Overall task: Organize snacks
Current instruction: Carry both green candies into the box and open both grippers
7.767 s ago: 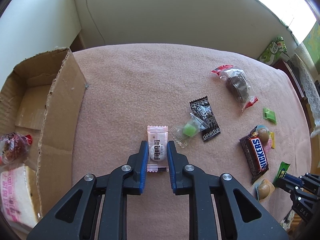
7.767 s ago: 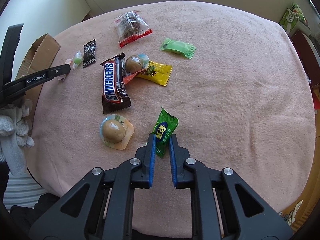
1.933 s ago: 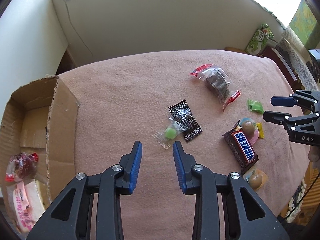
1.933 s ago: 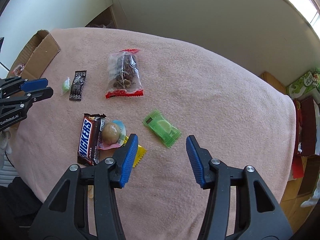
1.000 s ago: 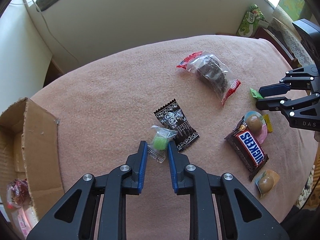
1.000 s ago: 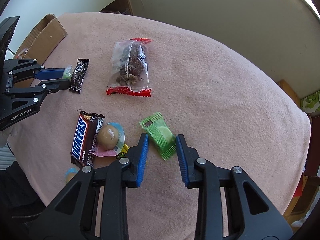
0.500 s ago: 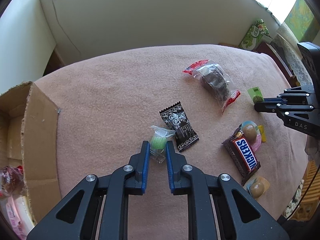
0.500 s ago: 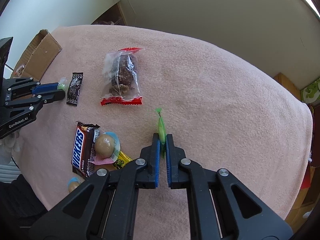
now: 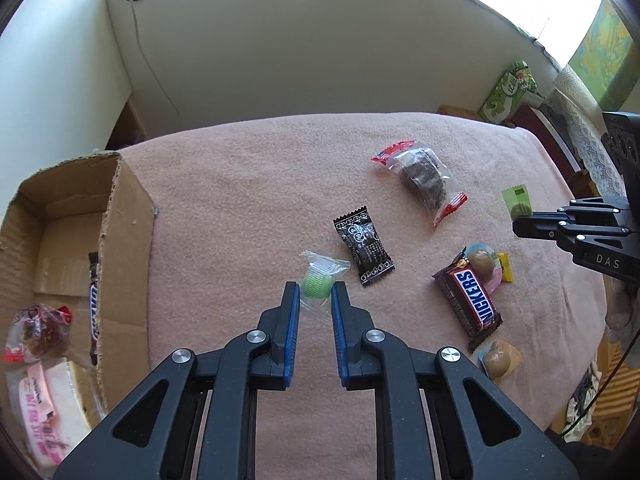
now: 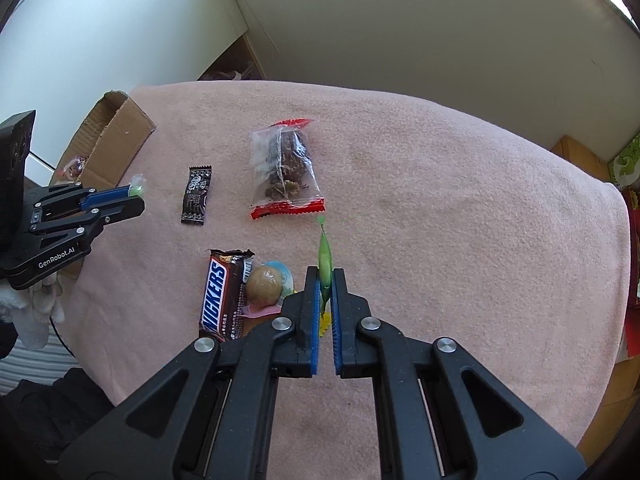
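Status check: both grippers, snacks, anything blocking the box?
Left gripper shut on clear-wrapped green candy. Right gripper shut on green packet. Cardboard box open at left, path looks clear. Five snacks left on the blanket.

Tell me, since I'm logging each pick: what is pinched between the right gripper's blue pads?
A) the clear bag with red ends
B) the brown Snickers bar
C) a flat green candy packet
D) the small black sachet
C: the right gripper is shut on the flat green candy packet, seen edge-on; the other three lie on the pink blanket.
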`<state>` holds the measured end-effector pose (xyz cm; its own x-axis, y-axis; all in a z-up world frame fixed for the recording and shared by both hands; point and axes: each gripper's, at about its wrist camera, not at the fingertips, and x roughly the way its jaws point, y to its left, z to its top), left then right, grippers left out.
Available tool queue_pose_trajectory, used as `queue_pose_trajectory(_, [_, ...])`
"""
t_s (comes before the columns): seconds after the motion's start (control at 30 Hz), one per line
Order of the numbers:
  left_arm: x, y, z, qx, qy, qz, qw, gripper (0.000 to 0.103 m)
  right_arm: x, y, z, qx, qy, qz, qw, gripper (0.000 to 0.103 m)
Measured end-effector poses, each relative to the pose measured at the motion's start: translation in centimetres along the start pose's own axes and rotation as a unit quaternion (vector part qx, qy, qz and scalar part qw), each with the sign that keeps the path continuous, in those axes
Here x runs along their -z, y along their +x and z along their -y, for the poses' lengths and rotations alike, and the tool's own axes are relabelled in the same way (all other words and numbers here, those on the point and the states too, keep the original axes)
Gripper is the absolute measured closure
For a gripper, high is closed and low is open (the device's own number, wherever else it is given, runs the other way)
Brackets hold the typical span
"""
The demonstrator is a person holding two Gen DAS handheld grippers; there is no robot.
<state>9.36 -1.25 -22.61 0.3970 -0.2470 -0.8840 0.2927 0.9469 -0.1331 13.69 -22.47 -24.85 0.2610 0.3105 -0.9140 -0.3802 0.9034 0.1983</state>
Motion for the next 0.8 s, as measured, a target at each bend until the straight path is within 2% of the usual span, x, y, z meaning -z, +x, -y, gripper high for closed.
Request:
queue_pose_trajectory(0.33, [0.3, -4.1, -3.2, -0.019, -0.036, 0.031, 0.9987, 0.089, -2.7, -3.2, -5.5, -0.025, -0.041, 0.034, 0.998, 0.098])
queue_pose_trajectory(0.8, [0.7, -7.3, -9.7, -0.066, -0.101, 0.061, 0.9908, 0.089, -8.2, -1.9, -15.3, -0.072, -0.107, 0.051, 0.990, 0.098])
